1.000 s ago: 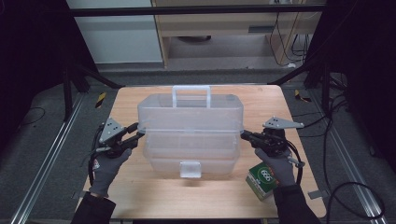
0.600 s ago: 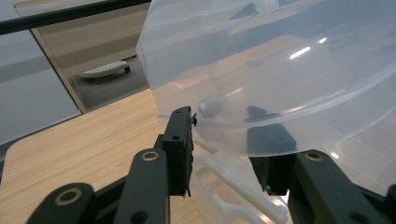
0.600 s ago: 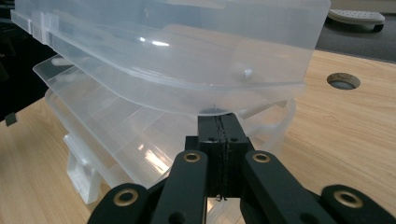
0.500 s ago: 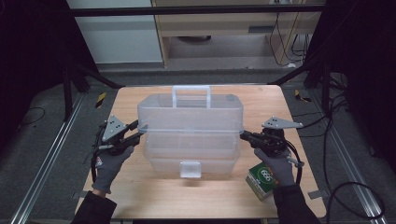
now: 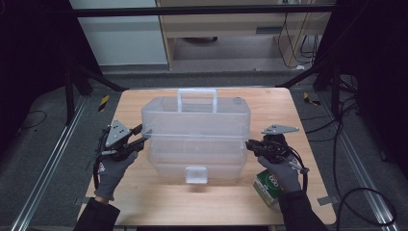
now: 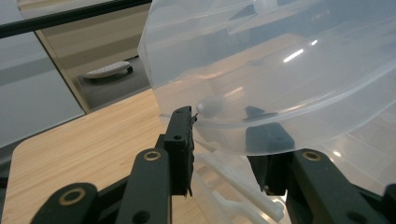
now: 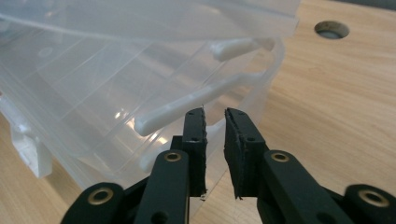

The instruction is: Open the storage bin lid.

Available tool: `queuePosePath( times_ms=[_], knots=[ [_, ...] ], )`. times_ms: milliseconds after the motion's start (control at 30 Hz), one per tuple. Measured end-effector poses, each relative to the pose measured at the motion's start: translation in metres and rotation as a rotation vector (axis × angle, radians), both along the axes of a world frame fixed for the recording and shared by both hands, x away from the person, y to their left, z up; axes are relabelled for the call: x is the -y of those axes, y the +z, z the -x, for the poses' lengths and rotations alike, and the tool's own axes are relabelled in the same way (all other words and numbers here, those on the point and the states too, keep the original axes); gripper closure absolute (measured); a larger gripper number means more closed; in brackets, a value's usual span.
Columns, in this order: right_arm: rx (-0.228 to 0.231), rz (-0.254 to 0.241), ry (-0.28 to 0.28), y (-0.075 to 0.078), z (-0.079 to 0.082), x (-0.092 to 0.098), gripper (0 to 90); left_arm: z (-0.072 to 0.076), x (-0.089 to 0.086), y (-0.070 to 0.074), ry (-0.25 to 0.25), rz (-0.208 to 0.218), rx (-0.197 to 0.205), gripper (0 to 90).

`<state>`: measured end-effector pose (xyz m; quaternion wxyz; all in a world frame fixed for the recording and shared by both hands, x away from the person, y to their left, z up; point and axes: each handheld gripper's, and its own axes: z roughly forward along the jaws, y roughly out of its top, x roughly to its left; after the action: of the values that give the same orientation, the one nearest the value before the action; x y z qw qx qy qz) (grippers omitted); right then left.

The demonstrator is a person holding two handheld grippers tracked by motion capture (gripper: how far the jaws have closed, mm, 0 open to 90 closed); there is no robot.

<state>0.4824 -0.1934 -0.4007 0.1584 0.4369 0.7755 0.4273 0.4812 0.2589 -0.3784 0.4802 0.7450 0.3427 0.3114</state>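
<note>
A clear plastic tiered toolbox (image 5: 197,130) with a handle (image 5: 196,98) stands mid-table, its upper tray raised above the lower one. My left gripper (image 5: 144,134) is at the box's left end. In the left gripper view, the left gripper (image 6: 224,126) is shut on the upper tray's curved rim (image 6: 261,93), one jaw outside and one seen through the plastic. My right gripper (image 5: 248,144) is at the box's right end. Its jaws have just been opening. In the right gripper view, the right gripper (image 7: 215,116) has a narrow gap with nothing in it, just short of a white hinge arm (image 7: 187,105).
A green and white carton (image 5: 268,185) stands on the wooden table (image 5: 288,106) under my right hand, near the front right corner. The box's front latch (image 5: 196,174) faces me. A round hole (image 7: 331,29) is in the tabletop beyond the box.
</note>
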Motion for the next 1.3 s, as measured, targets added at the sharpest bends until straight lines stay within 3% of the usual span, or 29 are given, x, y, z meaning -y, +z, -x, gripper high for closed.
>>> queuePosePath(
  times_ms=[400,633,1300],
  knots=[
    [-0.049,0.040,0.014,-0.011,-0.005,-0.009,75.5,0.000,0.000,0.000,0.007,0.012,-0.005,62.0],
    [-0.073,0.024,0.001,-0.010,-0.007,-0.008,76.1,-0.001,0.001,0.005,0.017,0.017,-0.003,62.3],
    [-0.072,0.033,-0.002,-0.010,-0.006,-0.009,76.3,-0.029,0.007,0.034,0.072,0.082,0.037,66.1]
  ],
)
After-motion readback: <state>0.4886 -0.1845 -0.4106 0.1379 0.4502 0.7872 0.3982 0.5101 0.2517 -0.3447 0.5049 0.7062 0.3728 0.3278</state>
